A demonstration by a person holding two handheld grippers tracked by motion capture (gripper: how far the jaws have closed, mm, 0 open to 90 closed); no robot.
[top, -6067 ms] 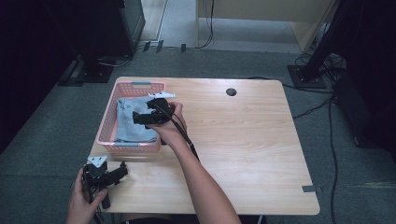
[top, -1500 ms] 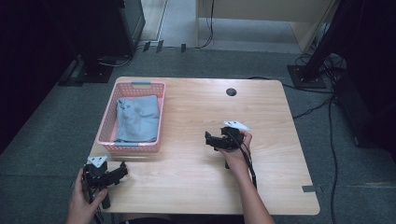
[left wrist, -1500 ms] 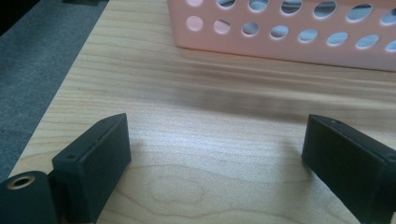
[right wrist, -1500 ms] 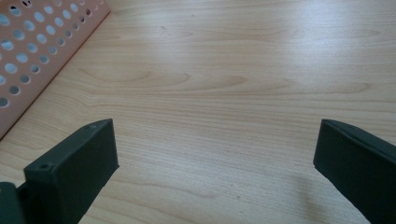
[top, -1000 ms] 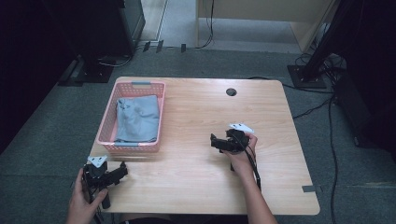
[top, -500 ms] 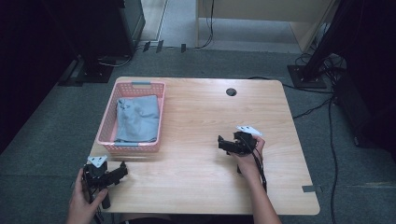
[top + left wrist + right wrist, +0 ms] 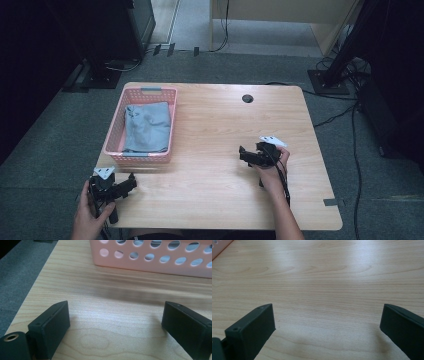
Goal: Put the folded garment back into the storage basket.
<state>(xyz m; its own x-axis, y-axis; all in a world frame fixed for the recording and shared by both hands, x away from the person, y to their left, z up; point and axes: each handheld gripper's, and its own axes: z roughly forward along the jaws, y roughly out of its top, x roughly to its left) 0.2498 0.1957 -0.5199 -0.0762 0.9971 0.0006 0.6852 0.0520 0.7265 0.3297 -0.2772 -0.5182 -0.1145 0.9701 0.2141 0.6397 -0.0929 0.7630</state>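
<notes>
My cloth point(image 7: 147, 127) lies folded in the basket point(image 7: 141, 157) at the worktop's point(image 7: 215, 125) far left. Both my grippers, left point(image 7: 125, 184) and right point(image 7: 246, 154), hover low with fingers spread wide, holding nothing. Best I rest them apart, clear of the basket.

The table point(image 7: 215, 130) is light wood with wavy grain lines. Its top looks smooth and a little shiny, with soft white glare on it. The basket point(image 7: 114, 145) is pink plastic, smooth, with rows of round holes in its wall. Inside it lies a grey-blue cloth point(image 7: 147, 127), soft and matt, with small wrinkles. The left gripper point(image 7: 115, 322) has black jaws that look like hard, matt plastic with flat faces. The right gripper point(image 7: 328, 325) has the same dull black jaws. The floor point(image 7: 45, 135) is grey carpet, rough and fuzzy.
</notes>
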